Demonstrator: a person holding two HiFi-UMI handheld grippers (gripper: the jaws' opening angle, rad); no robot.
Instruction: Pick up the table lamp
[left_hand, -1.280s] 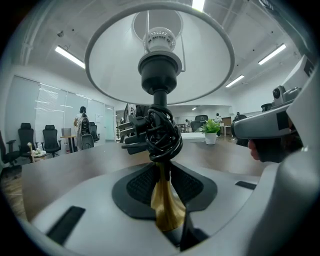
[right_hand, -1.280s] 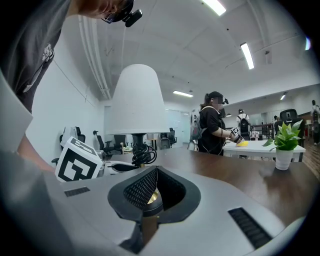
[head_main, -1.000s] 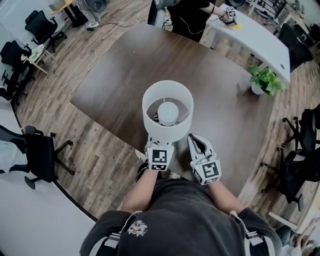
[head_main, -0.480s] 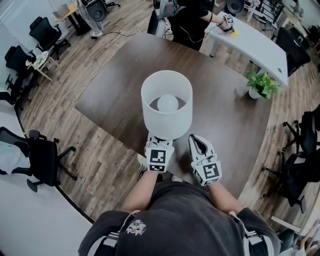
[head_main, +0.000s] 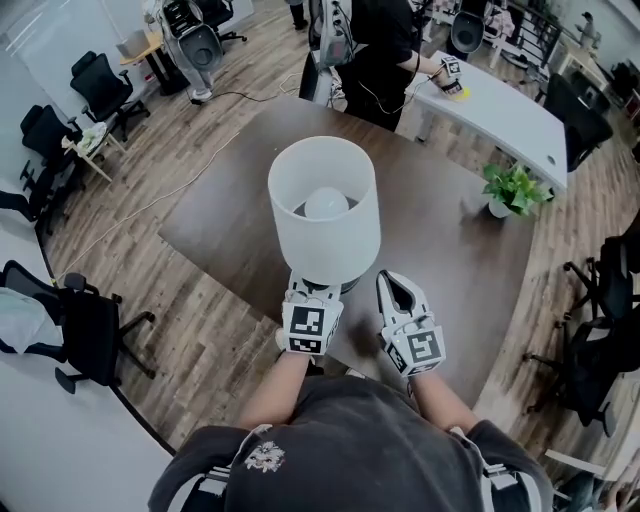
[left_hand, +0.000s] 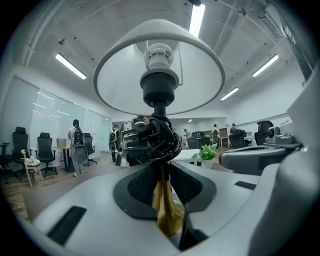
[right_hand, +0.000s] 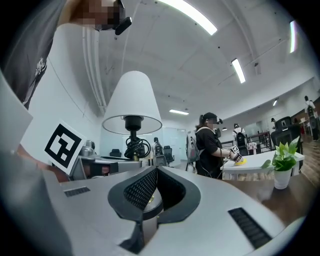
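The table lamp (head_main: 322, 215) is being held upright over the table (head_main: 455, 255) by the L gripper (left_hand: 162, 182). Its 2 fingers (left_hand: 137, 185) are being pressed onto the brass stem (left_hand: 165, 210), w/ the coiled black cord (left_hand: 160, 140) just above them and the white shade (left_hand: 160, 70) higher up. The R gripper (right_hand: 152, 175) is being carried beside it, fingers together at the tips, w/ the lamp to their left.

Wood-plank floor (head_main: 200, 330), dark table (head_main: 430, 240), black office chairs (head_main: 85, 330), ceiling strip lights (left_hand: 70, 66).
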